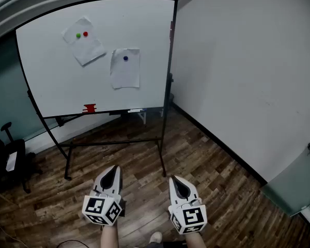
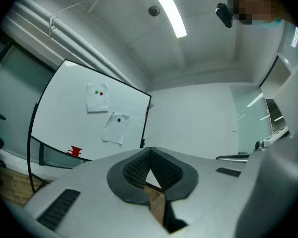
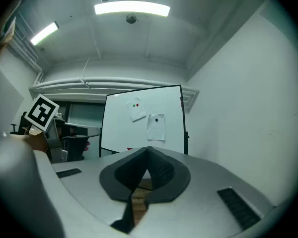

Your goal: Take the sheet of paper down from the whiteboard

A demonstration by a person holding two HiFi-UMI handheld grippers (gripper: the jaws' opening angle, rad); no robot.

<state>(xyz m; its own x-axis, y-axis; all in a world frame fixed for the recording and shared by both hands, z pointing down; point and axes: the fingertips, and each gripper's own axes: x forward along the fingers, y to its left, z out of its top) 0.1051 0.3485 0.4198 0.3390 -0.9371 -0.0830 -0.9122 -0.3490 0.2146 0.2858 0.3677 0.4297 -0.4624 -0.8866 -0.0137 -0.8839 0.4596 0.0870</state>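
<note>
Closed, empty tongs face the distant whiteboard.

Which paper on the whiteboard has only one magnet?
The lower right sheet, hanging straight: a single blue magnet pins it. The tilted upper left sheet has two, a green magnet and a red magnet.

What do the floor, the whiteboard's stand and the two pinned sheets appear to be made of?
The brown plank floor: wood or wood-look laminate, going by grain and plank seams; low sheen. The black whiteboard stand: probably painted metal tube, thin and straight, matte. The tilted white sheet and the upright white sheet: thin paper, judging by creases and lifted edges.
</note>
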